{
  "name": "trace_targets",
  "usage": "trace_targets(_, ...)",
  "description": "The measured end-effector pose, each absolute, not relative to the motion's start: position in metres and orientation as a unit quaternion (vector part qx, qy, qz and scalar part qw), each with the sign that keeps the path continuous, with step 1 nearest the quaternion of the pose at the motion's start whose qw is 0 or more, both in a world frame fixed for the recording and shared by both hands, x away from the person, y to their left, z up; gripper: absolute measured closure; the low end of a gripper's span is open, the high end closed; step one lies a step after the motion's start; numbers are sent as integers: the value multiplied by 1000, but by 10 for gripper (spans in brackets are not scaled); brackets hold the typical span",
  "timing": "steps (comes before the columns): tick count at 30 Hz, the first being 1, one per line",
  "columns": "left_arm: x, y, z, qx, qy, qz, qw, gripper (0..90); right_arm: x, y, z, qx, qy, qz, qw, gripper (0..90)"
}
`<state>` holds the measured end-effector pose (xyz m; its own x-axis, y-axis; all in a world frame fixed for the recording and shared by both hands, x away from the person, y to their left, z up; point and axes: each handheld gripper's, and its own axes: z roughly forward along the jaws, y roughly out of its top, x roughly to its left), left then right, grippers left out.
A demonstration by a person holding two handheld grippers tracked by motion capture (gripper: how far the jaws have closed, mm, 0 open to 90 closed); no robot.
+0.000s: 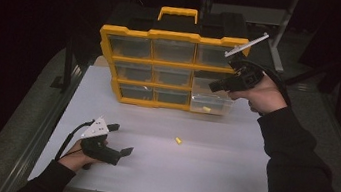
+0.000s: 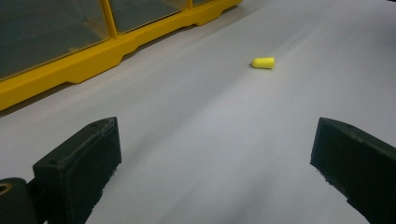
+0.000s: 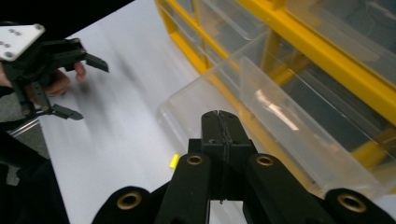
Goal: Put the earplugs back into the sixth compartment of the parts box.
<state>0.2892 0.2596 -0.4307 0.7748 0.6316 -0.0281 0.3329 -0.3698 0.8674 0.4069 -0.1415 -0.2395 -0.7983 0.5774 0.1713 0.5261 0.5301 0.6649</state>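
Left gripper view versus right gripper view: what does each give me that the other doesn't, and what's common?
Left gripper view: the left tool, jaws open, low over the table, with a yellow plug lying ahead of it. Right gripper view: the right tool, jaws shut with nothing between them, at a pulled-out clear drawer, and the left tool seen from across. Both: the white table and the yellow organizer.

We found no readable text, label, brand, number or sign on anything in these three views.
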Motion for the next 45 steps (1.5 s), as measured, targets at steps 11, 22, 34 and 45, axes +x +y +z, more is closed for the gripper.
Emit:
trace_targets(11,289,260,-431,813,296,157,477,12,388,-130,-241,296,880,371,27,888)
trace_targets(22,289,260,-431,812,297,157,477,12,372,-125,-262,285,885,367,26,888)
trace_targets(34,289,260,-431,813,296,158,477,12,357,-122,-292,282,890,356,29,842)
trace_targets(45,289,260,-431,813,295,158,477,12,349,-114,-318,285,893,344,44,644)
